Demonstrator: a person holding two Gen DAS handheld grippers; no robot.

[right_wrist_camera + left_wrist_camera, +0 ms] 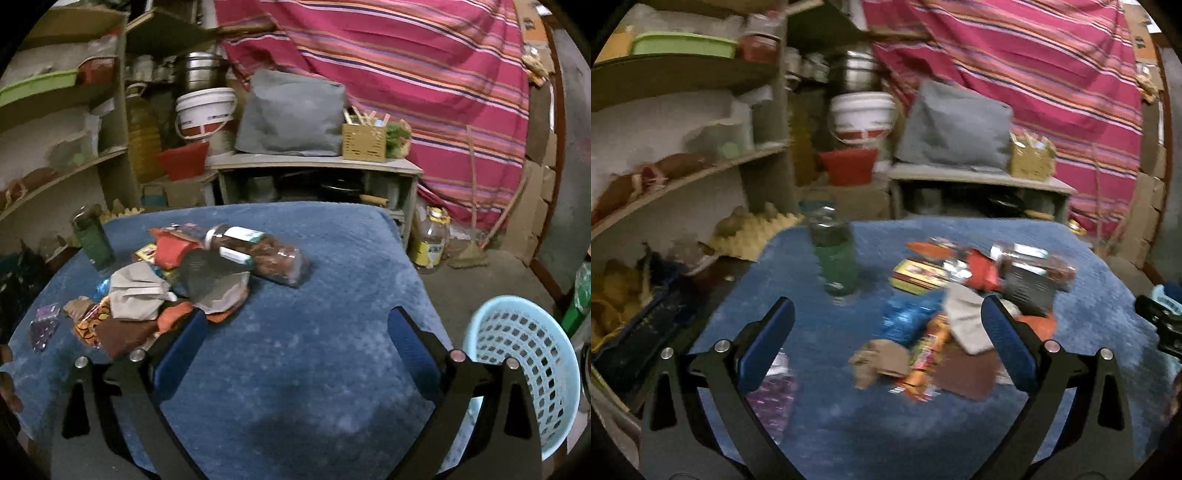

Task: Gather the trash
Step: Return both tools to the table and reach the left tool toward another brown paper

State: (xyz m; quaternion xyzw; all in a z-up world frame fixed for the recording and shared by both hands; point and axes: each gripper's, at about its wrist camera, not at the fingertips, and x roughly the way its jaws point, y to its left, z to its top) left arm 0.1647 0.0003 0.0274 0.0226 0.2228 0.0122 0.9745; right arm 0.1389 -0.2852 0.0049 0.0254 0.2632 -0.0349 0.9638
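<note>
A pile of trash (pixel 945 314) lies on the blue-covered table (pixel 849 424): wrappers, paper scraps, a blue packet (pixel 905 317), a yellow box (pixel 916 275). It also shows in the right wrist view (pixel 159 295), with a clear plastic bottle (pixel 258 254) lying on its side. A green bottle (pixel 834 254) stands upright at the far left; it also shows in the right wrist view (pixel 92 240). A purple wrapper (pixel 772 395) lies apart. My left gripper (pixel 886 325) is open and empty over the pile's near side. My right gripper (pixel 297 334) is open and empty above bare cloth.
A light blue perforated basket (pixel 524 354) stands on the floor right of the table (pixel 295 387). Shelves (pixel 683 177) with clutter rise at the left. A low shelf with a grey bag (pixel 291 114) stands behind. A striped pink cloth (pixel 406 55) hangs at the back.
</note>
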